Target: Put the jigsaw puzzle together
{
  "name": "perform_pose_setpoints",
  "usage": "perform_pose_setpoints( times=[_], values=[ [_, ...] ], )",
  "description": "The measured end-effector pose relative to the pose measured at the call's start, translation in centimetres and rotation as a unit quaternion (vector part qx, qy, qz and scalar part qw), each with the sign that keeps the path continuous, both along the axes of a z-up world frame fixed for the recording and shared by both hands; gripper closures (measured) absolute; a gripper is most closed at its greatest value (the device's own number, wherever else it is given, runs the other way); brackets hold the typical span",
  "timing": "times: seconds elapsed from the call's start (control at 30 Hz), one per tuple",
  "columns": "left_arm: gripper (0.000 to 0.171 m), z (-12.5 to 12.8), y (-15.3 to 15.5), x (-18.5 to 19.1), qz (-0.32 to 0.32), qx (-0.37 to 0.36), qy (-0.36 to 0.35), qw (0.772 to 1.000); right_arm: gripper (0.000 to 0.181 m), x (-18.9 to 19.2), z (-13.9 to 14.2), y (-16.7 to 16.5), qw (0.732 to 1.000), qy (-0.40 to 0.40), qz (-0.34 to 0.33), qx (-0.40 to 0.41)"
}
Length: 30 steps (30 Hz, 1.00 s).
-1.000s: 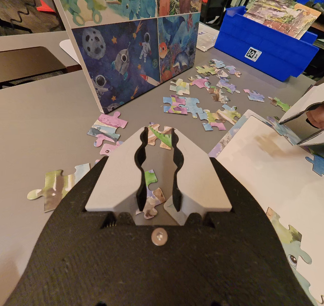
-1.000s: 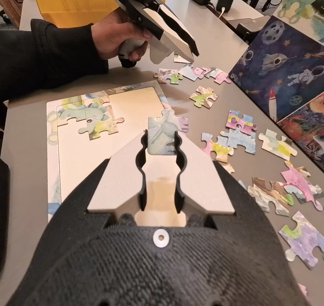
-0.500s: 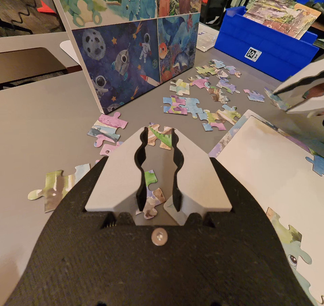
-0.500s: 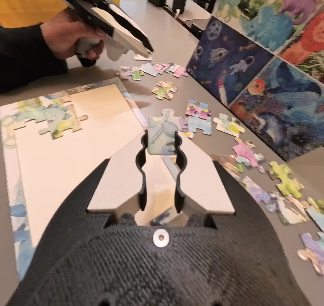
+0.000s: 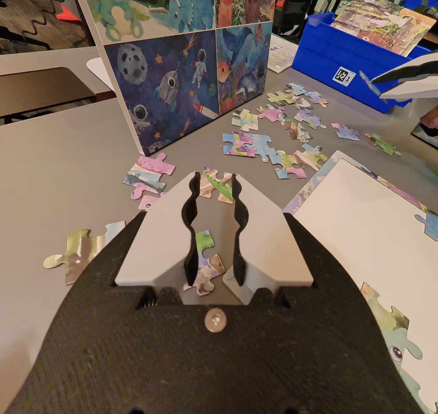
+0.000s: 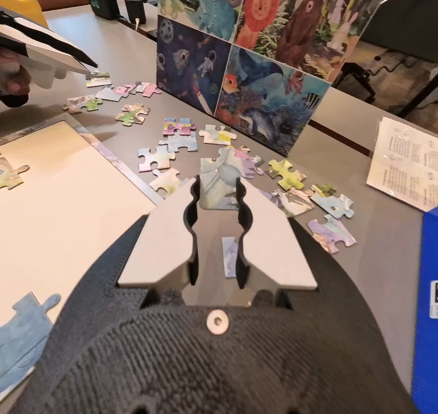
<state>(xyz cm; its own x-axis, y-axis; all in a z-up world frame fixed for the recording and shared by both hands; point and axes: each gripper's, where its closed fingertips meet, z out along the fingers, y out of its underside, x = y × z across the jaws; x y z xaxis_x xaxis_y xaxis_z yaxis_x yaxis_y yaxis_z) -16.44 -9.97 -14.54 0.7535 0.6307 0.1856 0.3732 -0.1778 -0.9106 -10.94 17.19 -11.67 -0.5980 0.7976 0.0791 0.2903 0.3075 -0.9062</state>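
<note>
Carrying a pale blue puzzle piece pinched at its near edge between the tips of its fingers, the right gripper hangs above the loose pieces on the grey table, with the puzzle tray off toward nine o'clock in its own view. The step in hand appears to be bringing this piece to its slot in the tray, where only a few pieces sit so far: a green and yellow one at the left edge and a blue one at about seven o'clock. To do it well, the person should likely compare the piece against the propped picture board at twelve o'clock, turn the wrist so the knobs line up, and lower the piece flat rather than edge first, since a tilted piece may catch on the tray's raised border. The hold is shallow, so a slow swing seems wise. The left gripper has its fingers parted and holds nothing; it hovers over a green and brown piece at twelve o'clock and a green and purple one below. It could steady the tray's bare surface at three o'clock while the right gripper presses the piece home.
</note>
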Motion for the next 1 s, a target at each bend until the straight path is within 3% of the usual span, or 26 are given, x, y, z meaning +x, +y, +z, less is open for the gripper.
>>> perform_pose_setpoints(
  times=[0.17, 0.3, 0.43, 1.0],
  values=[
    [0.147, -0.2, 0.1, 0.0, -0.001, -0.003, -0.002, 1.000, 0.153, 1.2, -1.9, 0.0, 0.997, -0.038, 0.057, 0.016],
    [0.147, -0.3, 0.1, 0.0, -0.002, -0.005, -0.002, 1.000, 0.152, 3.1, -5.3, -0.5, 0.986, -0.097, 0.122, 0.068],
    [0.147, -0.5, 0.1, 0.0, -0.003, -0.007, -0.005, 1.000, 0.152, 4.1, -7.7, -0.7, 0.974, -0.149, 0.141, 0.101],
    [0.147, -0.5, 0.1, 0.0, -0.003, -0.010, -0.003, 1.000, 0.152, 5.0, -9.1, 0.4, 0.965, -0.193, 0.146, 0.100]
  ],
)
